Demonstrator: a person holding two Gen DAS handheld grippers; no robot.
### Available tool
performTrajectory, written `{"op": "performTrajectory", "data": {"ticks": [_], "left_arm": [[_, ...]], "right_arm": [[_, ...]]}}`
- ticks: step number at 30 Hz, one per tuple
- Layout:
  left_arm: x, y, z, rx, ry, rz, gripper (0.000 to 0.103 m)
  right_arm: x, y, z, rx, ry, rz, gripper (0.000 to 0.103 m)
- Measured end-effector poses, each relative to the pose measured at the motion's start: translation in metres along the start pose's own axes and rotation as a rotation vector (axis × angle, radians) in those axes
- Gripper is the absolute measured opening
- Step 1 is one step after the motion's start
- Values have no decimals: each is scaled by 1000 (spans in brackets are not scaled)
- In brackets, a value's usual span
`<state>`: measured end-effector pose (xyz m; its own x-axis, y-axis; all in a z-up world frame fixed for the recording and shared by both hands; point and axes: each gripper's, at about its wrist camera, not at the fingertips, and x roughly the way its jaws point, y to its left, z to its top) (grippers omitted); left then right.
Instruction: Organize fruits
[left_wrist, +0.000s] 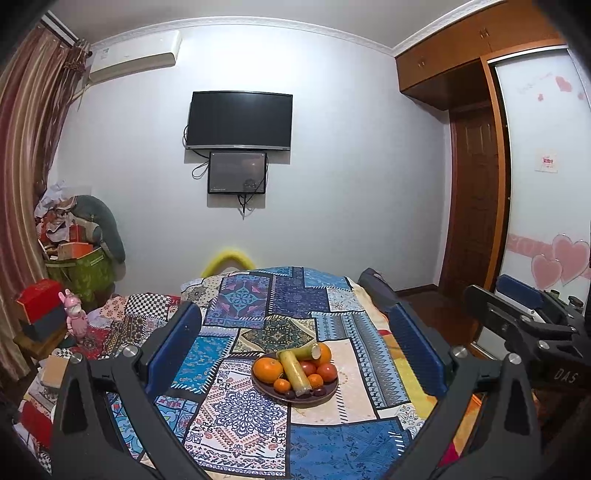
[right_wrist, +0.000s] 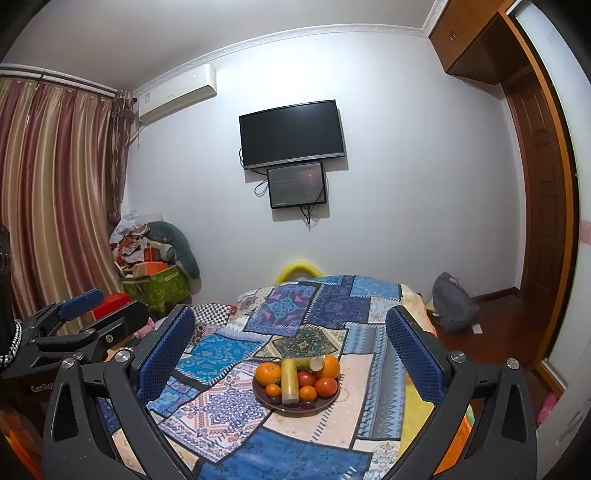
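Note:
A dark brown plate (left_wrist: 317, 398) (right_wrist: 325, 403) sits on a patchwork cloth. It holds oranges (left_wrist: 269, 370) (right_wrist: 268, 373), red tomatoes (left_wrist: 327, 372) (right_wrist: 325, 386), small dark fruits and two yellow-green sugarcane pieces (left_wrist: 293, 372) (right_wrist: 289, 380). My left gripper (left_wrist: 295, 343) is open and empty, held above and short of the plate. My right gripper (right_wrist: 291, 350) is open and empty too, also short of the plate. Each gripper shows at the edge of the other's view: the right gripper (left_wrist: 517, 310) and the left gripper (right_wrist: 85, 314).
The patchwork cloth (left_wrist: 258, 417) (right_wrist: 229, 402) covers a table or bed. Boxes and a pink toy (left_wrist: 75, 314) stand at the left, with a green bag (right_wrist: 159, 288) of clutter. A grey bag (right_wrist: 452, 302) lies on the floor at right. A TV (left_wrist: 239, 120) hangs on the wall.

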<state>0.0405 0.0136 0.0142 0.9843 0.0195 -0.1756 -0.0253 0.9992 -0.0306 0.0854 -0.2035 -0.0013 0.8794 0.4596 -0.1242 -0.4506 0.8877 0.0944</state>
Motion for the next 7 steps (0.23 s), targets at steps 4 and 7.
{"op": "performTrajectory", "data": {"ticks": [4,7], "left_arm": [[2,-1,0,-1,9,-5,103],[2,-1,0,-2,15,-10,103]], "right_arm": [[1,-1,0,2,2,1,103],[2,0,-1,4,5,2,103]]}}
